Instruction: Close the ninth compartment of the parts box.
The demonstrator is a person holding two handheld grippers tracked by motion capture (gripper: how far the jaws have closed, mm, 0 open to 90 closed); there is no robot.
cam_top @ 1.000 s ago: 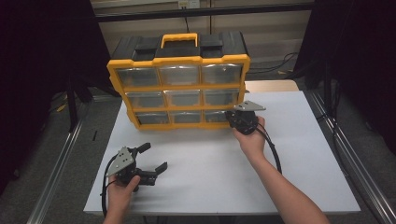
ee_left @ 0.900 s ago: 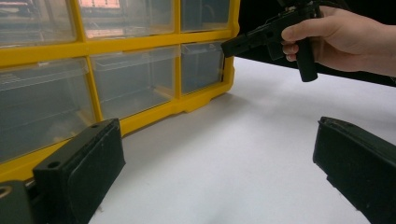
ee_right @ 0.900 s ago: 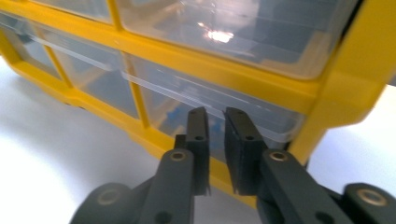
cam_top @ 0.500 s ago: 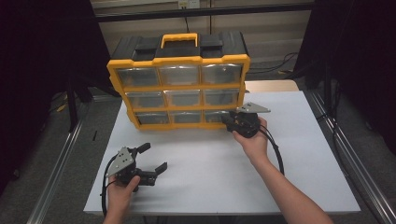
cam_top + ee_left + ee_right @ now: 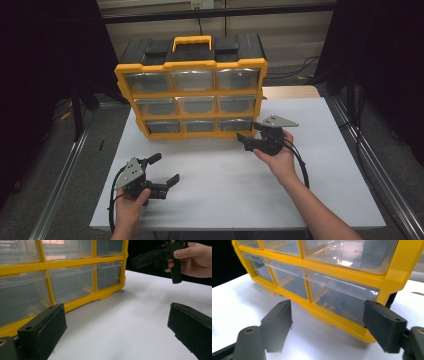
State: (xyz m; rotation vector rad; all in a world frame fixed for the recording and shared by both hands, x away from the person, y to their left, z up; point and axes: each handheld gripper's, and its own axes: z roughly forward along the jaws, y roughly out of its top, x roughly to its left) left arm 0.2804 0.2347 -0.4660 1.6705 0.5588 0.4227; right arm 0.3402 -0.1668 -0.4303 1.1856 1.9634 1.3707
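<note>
Nearest the person, the left gripper (image 5: 162,171) rests low on the white desk (image 5: 310,195), its fingers (image 5: 42,331) spread wide and empty, apparently parked while the other hand works. Farther off, the right gripper (image 5: 249,135) hovers at the lower right corner of the yellow drawer organiser (image 5: 192,95), fingers (image 5: 278,317) apart, seemingly lined up with the bottom-right drawer (image 5: 339,303). The right gripper view reveals small blue parts (image 5: 342,302) inside, unreadable from the high view.
</note>
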